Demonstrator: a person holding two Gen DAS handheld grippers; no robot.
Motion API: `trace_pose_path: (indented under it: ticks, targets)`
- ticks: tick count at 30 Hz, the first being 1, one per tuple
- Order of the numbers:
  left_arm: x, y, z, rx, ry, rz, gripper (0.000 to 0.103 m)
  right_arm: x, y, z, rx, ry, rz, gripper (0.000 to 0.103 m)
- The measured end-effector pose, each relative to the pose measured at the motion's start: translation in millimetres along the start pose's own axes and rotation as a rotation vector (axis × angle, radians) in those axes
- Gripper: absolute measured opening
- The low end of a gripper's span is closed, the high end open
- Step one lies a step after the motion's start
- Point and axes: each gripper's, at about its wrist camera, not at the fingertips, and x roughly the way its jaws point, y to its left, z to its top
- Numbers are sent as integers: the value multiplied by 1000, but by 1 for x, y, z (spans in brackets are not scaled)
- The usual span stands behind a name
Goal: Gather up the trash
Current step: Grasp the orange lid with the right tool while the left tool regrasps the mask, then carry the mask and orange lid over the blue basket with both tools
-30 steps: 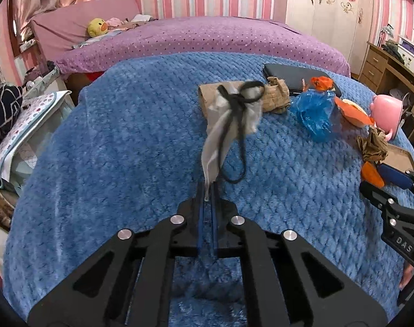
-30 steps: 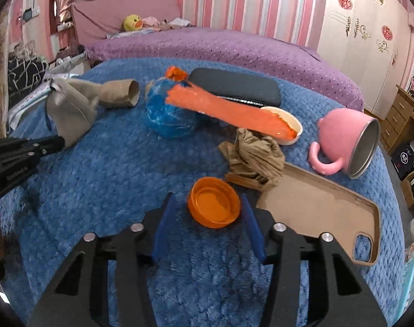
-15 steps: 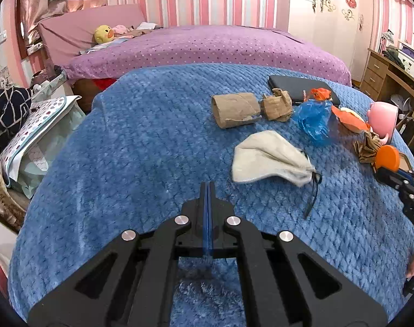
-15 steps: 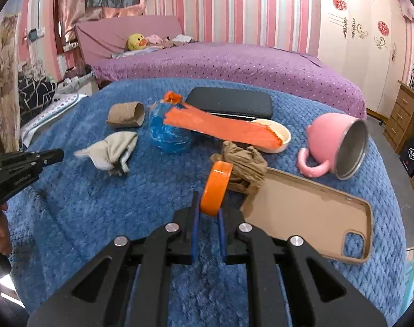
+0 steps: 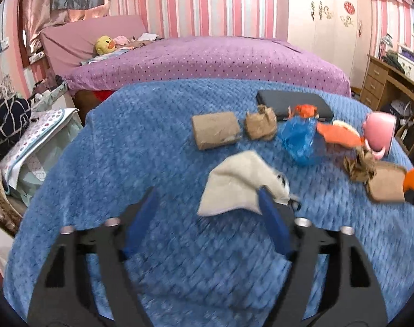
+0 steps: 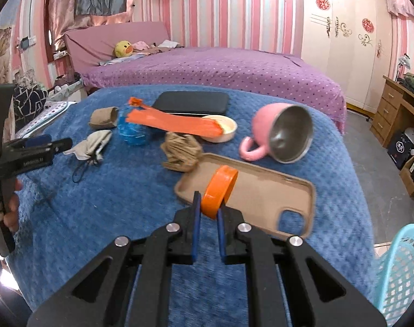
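Since the earlier frame, the orange cap (image 6: 220, 190) is leaving the blanket (image 6: 119, 190), pinched on edge in the right gripper (image 6: 207, 219) above the phone case (image 6: 264, 196). Left gripper (image 5: 209, 218) is opening, jaws spread, nothing between them, the pouch (image 5: 239, 185) lying just beyond. Keeping the pinch firm while carrying toward the basket (image 6: 400, 269), right of the case, is advisable.

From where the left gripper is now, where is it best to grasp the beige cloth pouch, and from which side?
Probably the raised fold of the beige cloth pouch, coming from above. It lies limp and flat on the blue blanket, so only that ridge offers thickness. The left gripper hangs over its near edge, jaws opening, not yet pressing on it.
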Motion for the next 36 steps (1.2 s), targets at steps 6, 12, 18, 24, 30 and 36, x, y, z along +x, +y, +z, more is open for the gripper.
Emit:
trace_pose_path:
  ticks: [6,12,18,24,30,36]
  targets:
    - [39,-16,5,-19,90,-2,85,-8,-25,-3,17,-7,-20,11]
    - [49,-23,3,-54,144,-96,51,-10,-42,-5,35,-4,-24,11]
    - [32,-30,-2,-57,110,-117,33,-18,-50,-5,40,-19,-20,11]
    - [-8,-43,-8,-14,22,-58,33,-23,-58,-8,46,-24,-12,11]
    - [-50,-70,-15,29,-65,-5,33,-39,-69,-12,37,-40,-19,11]
    - [-78,-116,-26,51,-112,-6,33,-61,-94,-17,30,-56,-47,11]
